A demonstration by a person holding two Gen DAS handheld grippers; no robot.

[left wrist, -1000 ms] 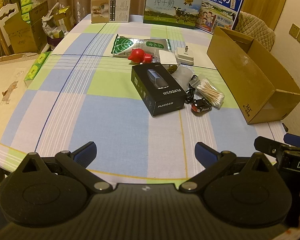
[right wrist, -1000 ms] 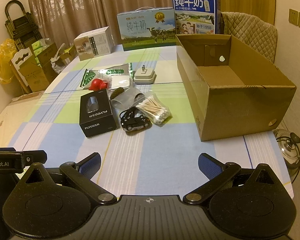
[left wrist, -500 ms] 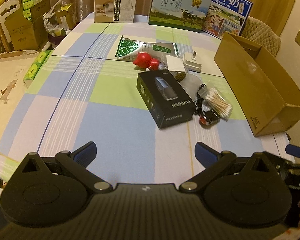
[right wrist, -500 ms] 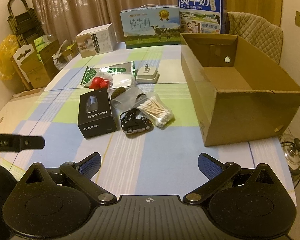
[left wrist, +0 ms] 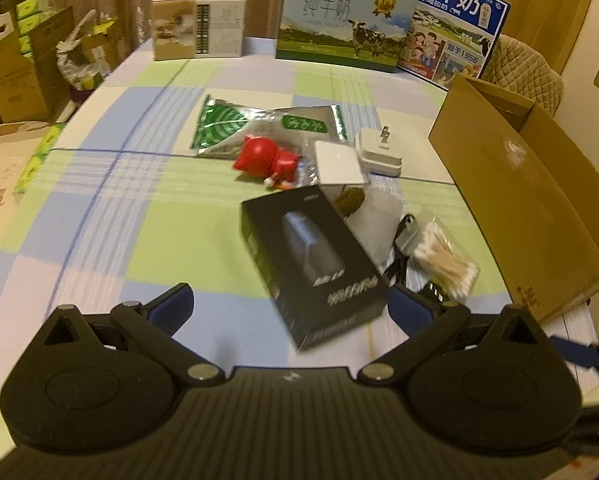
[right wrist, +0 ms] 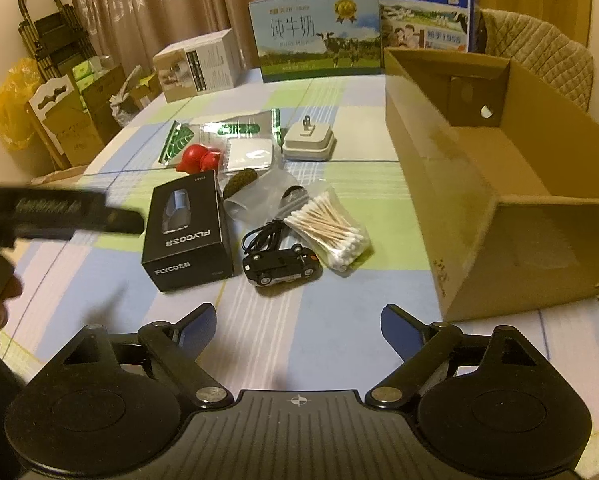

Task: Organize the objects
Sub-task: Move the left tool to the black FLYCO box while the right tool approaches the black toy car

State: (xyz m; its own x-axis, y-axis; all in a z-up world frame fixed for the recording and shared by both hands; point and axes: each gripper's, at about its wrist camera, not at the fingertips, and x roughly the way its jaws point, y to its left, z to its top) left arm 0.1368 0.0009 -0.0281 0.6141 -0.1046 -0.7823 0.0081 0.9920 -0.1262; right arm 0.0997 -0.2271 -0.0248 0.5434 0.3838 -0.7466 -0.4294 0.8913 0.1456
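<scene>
Left gripper [left wrist: 289, 310]: jaws wide, nothing between the pads, poised over the checked tablecloth [left wrist: 111, 216] just short of the black box [left wrist: 311, 260], whose near corner sits ahead between the fingertips. Right gripper [right wrist: 297, 326]: jaws open though just closing a little, nothing between them, held above the cloth. Ahead of it, a toy car [right wrist: 281, 266] beside a bag of cotton swabs [right wrist: 327, 230], with a black cable [right wrist: 265, 236] curled behind the car. Further ahead, a red toy [left wrist: 267, 160], a green foil packet [left wrist: 235, 128], a white pad [right wrist: 249, 154], a white plug [right wrist: 309, 142] and a dark lump in clear plastic [right wrist: 241, 180]. To the right, an open cardboard box [right wrist: 499, 184], well apart from the pile, with bare floor showing inside. Milk cartons [right wrist: 315, 36] upright at the far edge.
</scene>
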